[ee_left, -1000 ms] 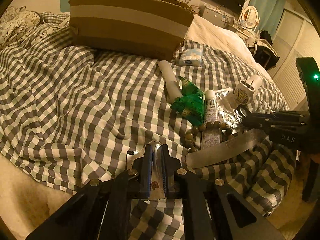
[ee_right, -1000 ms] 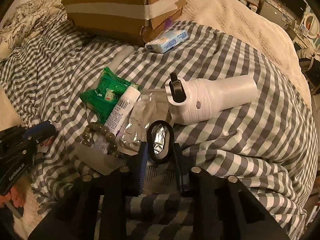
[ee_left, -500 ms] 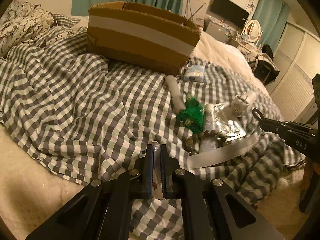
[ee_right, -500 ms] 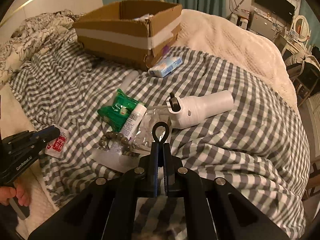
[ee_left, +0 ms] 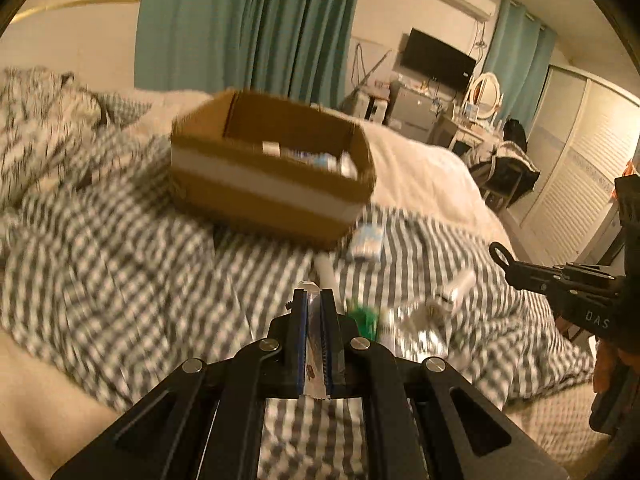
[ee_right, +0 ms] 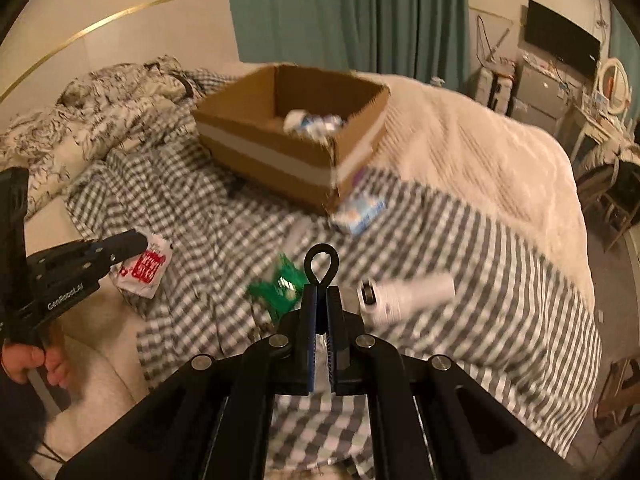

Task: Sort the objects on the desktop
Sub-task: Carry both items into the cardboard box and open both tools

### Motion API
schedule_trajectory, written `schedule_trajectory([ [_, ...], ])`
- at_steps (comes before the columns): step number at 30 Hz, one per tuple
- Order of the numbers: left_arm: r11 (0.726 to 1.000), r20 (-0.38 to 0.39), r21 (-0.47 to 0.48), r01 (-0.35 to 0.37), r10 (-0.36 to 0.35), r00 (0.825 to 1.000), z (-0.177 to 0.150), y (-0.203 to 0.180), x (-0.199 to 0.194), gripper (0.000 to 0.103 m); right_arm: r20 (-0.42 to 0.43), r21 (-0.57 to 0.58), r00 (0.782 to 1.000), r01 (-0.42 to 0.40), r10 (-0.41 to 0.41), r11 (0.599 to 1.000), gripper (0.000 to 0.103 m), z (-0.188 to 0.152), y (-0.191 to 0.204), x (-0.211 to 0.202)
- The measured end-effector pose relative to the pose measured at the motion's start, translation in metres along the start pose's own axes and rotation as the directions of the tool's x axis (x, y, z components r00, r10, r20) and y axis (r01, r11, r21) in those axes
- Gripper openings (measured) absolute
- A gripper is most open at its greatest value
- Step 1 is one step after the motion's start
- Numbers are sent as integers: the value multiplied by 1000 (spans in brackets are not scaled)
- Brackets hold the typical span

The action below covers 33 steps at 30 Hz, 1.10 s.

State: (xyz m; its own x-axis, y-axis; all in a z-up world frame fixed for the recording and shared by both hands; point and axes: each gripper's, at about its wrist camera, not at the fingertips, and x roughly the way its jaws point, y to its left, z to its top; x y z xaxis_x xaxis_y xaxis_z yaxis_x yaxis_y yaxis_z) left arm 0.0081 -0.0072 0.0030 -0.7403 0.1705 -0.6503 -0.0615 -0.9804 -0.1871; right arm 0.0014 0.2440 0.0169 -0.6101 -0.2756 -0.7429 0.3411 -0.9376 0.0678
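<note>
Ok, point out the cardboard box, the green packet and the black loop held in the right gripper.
cardboard box (ee_right: 276, 160), right wrist view, on its taped front wall.
green packet (ee_right: 280, 286), right wrist view, on its middle.
black loop (ee_right: 321, 265), right wrist view, on the loop's rim above the fingertips.

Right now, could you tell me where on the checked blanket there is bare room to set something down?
The widest free patch is the checked blanket between the cardboard box and the floral bedding. Another lies beyond the white bottle, towards the cream bedspread. It is crowded around the green packet and the blue-and-white packet.
</note>
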Motion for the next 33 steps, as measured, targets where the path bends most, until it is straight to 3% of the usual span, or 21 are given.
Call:
schedule_trajectory([
  [7,1000,70,16,-13,12,997,73,7,9,6,57,-62,998,-27,31,998,4,65,2,0],
  [15,996,180,43,-74,65,981,161,8,50,6,99,-70,991,-80,87,994,4,155,-2,50],
  [20,995,173,36,-93,85,981,187,18,99,6,80,-14,987,-137,138,990,4,188,-9,112],
  [25,993,117,41,-115,110,987,186,35,156,6,44,21,990,-138,137,990,4,196,-13,168],
  [26,992,100,40,-118,113,989,185,37,164,7,34,36,990,-139,138,990,9,195,-15,177],
  [27,992,86,38,-119,116,990,183,39,169,9,26,52,990,-141,140,989,26,194,-17,184],
  [28,993,73,32,-116,113,991,182,40,173,13,28,60,990,-142,141,988,38,191,-21,184],
  [29,994,56,27,-105,104,993,181,41,176,27,46,74,990,-137,134,988,57,189,-24,185],
  [30,995,38,20,-102,101,994,179,41,178,58,57,82,990,-134,129,988,62,187,-27,183],
  [31,993,21,10,-114,113,993,177,42,179,72,58,86,990,-132,127,988,62,186,-29,182],
  [32,993,26,0,-119,119,993,175,40,174,84,58,96,991,-129,124,987,62,184,-32,179],
  [33,993,36,-7,-118,118,992,173,40,168,84,59,102,991,-127,121,987,62,182,-35,175],
])
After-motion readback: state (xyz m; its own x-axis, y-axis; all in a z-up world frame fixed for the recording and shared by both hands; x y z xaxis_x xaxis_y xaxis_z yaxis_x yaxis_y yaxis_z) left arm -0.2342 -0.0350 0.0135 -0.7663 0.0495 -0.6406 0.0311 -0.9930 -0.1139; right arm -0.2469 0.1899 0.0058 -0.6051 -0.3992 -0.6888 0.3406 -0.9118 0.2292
